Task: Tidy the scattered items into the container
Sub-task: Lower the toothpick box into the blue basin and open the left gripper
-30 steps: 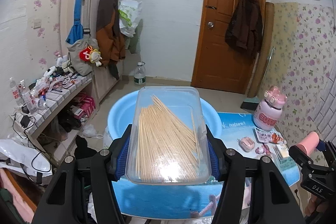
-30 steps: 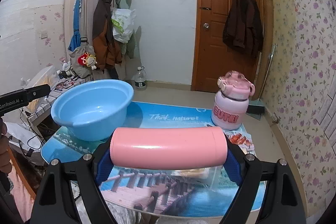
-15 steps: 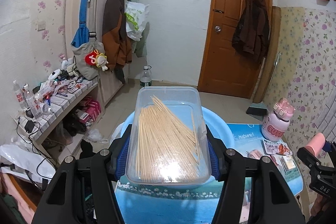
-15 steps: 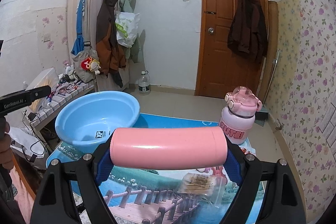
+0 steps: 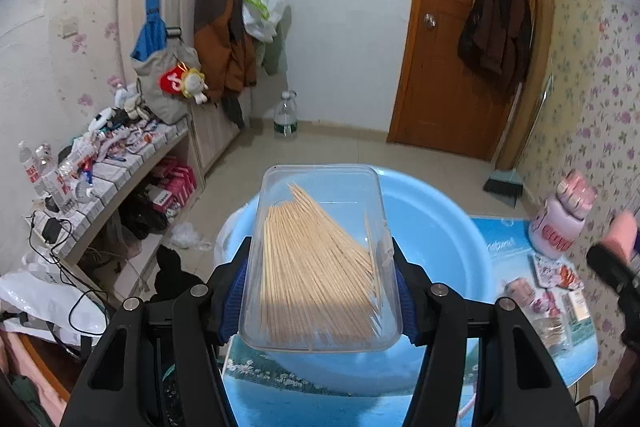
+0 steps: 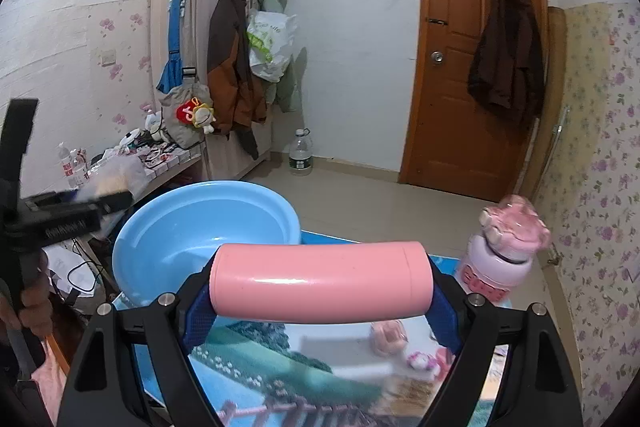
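Note:
My left gripper [image 5: 320, 283] is shut on a clear plastic box of wooden skewers [image 5: 318, 259] and holds it above the light blue basin [image 5: 436, 227]. My right gripper [image 6: 320, 285] is shut on a pink cylinder case [image 6: 320, 281], held crosswise above the table, right of the basin [image 6: 200, 227]. The left gripper shows blurred at the left of the right wrist view [image 6: 68, 215]. The right gripper with the pink case shows at the right edge of the left wrist view [image 5: 616, 259].
The table has a printed blue scenic mat [image 6: 280, 359]. A pink water bottle [image 6: 504, 255] stands at its far right. Small pink items and packets [image 5: 548, 287] and a bag of sticks [image 5: 554, 335] lie beside the basin. A cluttered shelf [image 5: 100, 163] is left.
Both grippers have risen and pulled back with their loads. The skewer box now hangs over the basin's near left part. The pink case stays right of the basin.

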